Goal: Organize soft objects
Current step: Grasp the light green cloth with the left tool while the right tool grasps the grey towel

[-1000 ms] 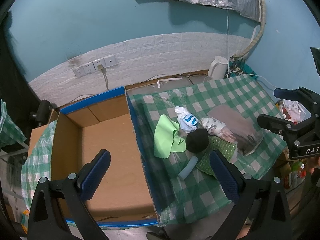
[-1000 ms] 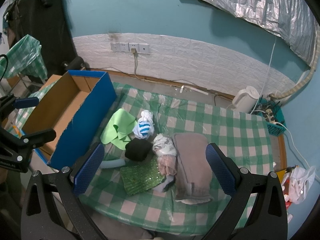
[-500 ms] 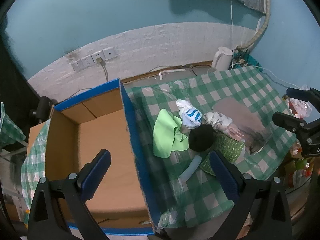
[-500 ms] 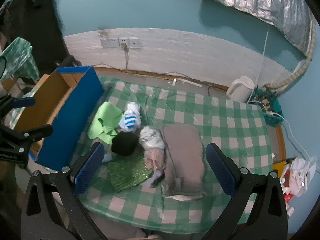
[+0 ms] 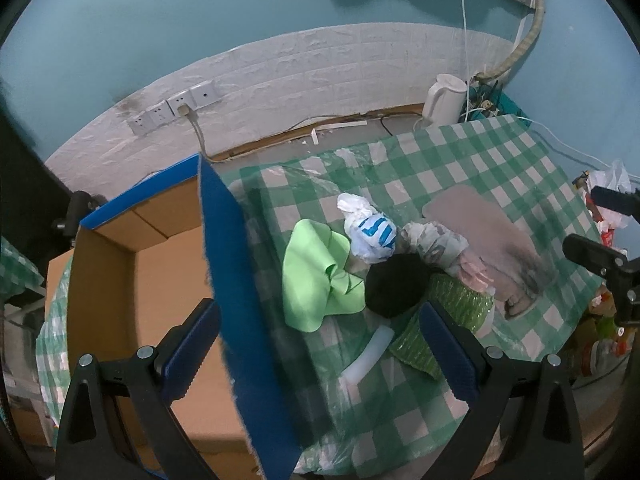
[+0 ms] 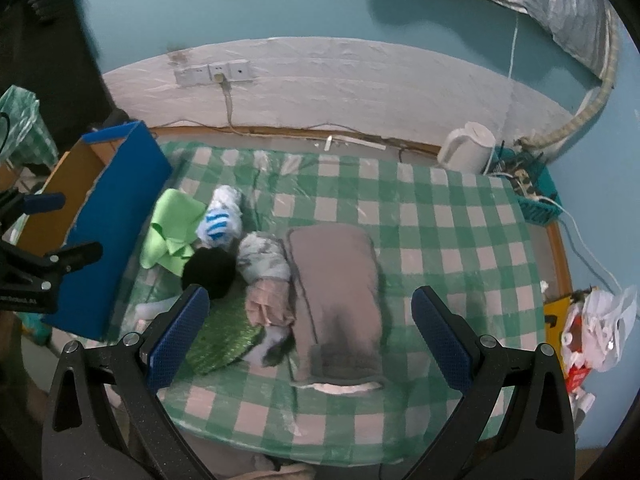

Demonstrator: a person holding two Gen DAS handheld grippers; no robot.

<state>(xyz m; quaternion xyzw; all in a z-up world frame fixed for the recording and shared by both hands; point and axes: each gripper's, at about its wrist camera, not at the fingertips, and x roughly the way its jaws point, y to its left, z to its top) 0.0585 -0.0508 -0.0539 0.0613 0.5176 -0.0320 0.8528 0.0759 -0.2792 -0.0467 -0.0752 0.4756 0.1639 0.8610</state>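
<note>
Jaws wide apart and empty on both: left gripper (image 5: pixel 320 344) hangs over the seam between box and worktop, right gripper (image 6: pixel 310 336) above the worktop's near edge. Soft items sit bunched at the left end of the worktop (image 6: pixel 460 220), which wears a green checked cloth, just beside the blue-sided cardboard box (image 5: pixel 168 280). Light green cloth (image 5: pixel 316 292) is nearest the box wall, touching the white and blue sock ball (image 5: pixel 372 236). Black bundle (image 5: pixel 394 286) lies just in front of those, partly on the sparkly green pad (image 6: pixel 224 340). Grey-white patterned bundle (image 6: pixel 262 256) and pink folded cloth (image 6: pixel 268 304) lie between the black bundle and the folded grey towel (image 6: pixel 340 300), which runs toward the near edge. Pale tube (image 5: pixel 370 354) lies near the front left corner. Box interior looks bare. White kettle (image 6: pixel 466 152) stands at the far right corner.
</note>
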